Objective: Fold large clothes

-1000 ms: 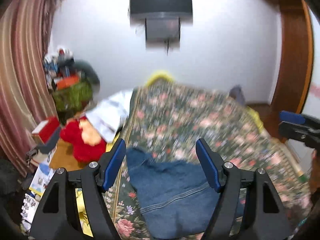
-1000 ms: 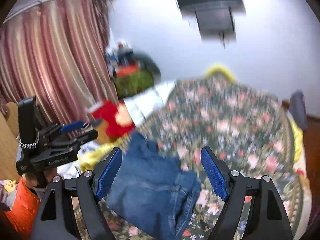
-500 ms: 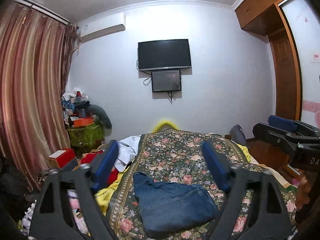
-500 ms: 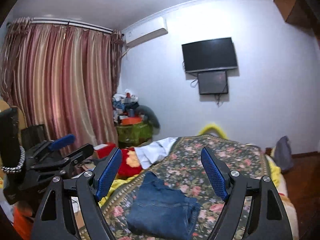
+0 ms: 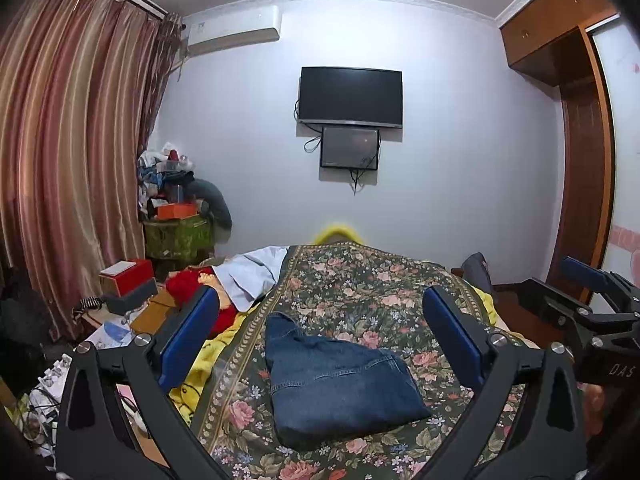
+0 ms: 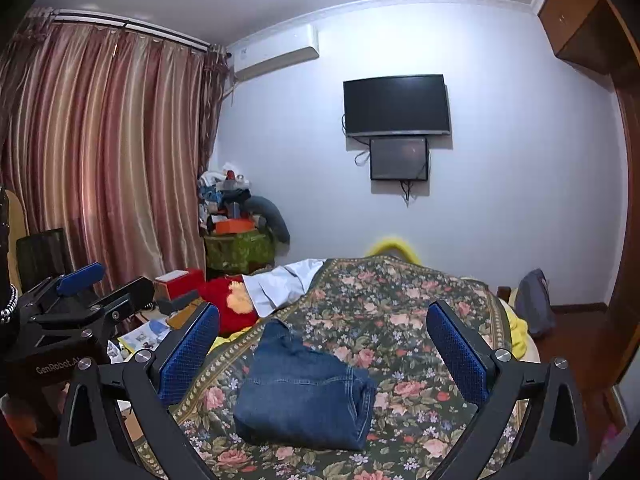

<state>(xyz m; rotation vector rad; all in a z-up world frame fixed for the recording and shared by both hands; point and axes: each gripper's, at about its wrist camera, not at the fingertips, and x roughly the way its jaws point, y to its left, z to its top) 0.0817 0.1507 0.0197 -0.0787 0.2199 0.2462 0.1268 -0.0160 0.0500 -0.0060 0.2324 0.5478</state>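
Both hand-held grippers gape: left [image 6: 80, 312] reads "GenRobot.AI", right [image 5: 592, 312] "DAS".

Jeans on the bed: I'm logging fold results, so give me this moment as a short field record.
item: jeans, blue denim
state: folded into a compact bundle, one narrow end sticking out toward the wall
surface: floral bedspread
left gripper: open, above the bed, holding nothing
right gripper: open, above the bed, holding nothing
contact: neither gripper touches the jeans
beside bed: red plush toy, white cloth
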